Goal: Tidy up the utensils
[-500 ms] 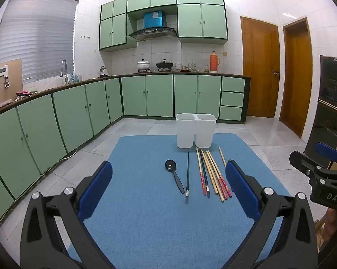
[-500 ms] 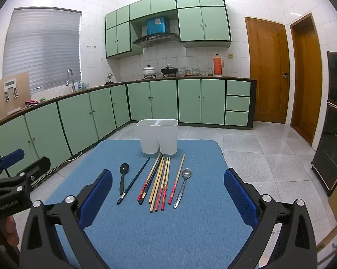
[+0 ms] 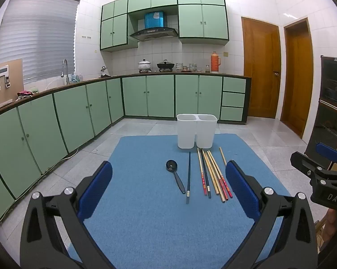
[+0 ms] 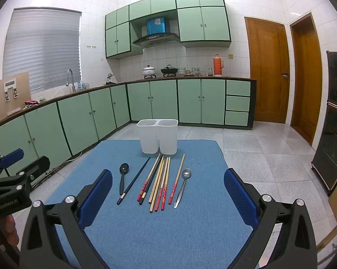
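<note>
While nothing has yet been picked up, two hand-held grippers hover side by side over the near end of a blue table [image 4: 190,235] in a green-cupboard kitchen. Both the left hand-held gripper [image 3: 168,192] and the right hand-held gripper [image 4: 168,196] have their blue-padded jaws spread as wide as they go, holding nothing and tilted a little downward toward the utensils. At the far end of the table stands a white bin [image 4: 157,135] with two compartments, both seemingly empty, probably one for spoons and one for chopsticks. In front of it the utensils lie flat in a rough row, handles toward the viewer, apparently laid out for easy pinching: a black spoon [image 4: 122,178] at the left, a dark chopstick [image 4: 134,182] just beside it, a bundle of wooden and red-tipped chopsticks [image 4: 157,181] in the middle with some touching, and a metal spoon [image 4: 183,185] at the right, which the left view hides behind a pad. Sorting appears not yet begun; each side seems poised over the pieces nearest it.
</note>
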